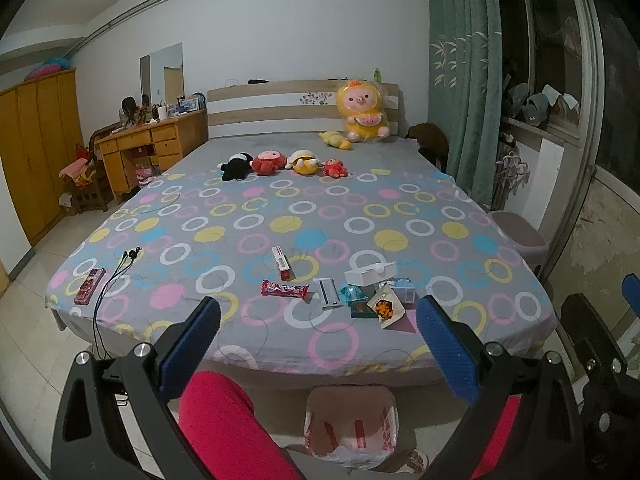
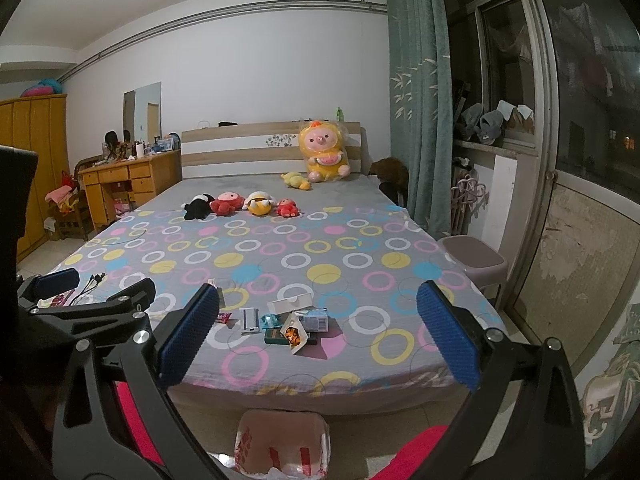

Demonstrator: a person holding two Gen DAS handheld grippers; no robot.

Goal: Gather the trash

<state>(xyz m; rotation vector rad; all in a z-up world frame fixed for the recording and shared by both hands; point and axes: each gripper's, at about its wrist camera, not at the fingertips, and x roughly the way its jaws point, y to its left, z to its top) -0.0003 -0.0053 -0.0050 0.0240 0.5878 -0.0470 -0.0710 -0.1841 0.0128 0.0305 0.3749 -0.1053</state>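
Trash lies near the foot of the bed (image 1: 280, 208): a red snack wrapper (image 1: 285, 289), a red-and-white carton (image 1: 282, 263), a white strip pack (image 1: 329, 293), a teal wrapper (image 1: 353, 293), a white box (image 1: 370, 272), a blue carton (image 1: 402, 289) and an orange-printed packet (image 1: 387, 307). The same pile shows in the right wrist view, with the orange packet (image 2: 295, 333) and blue carton (image 2: 314, 319). A bin lined with a red-and-white bag (image 1: 352, 426) (image 2: 282, 448) stands on the floor below. My left gripper (image 1: 318, 344) and right gripper (image 2: 318, 338) both hang open and empty, short of the bed.
Several plush toys (image 1: 280, 162) sit mid-bed, and a big yellow plush (image 1: 360, 114) leans on the headboard. A black cable (image 1: 116, 276) and a red patterned case (image 1: 89, 286) lie at the bed's left corner. A pink stool (image 1: 520, 236) stands right; a person's red-trousered leg (image 1: 224, 420) is below.
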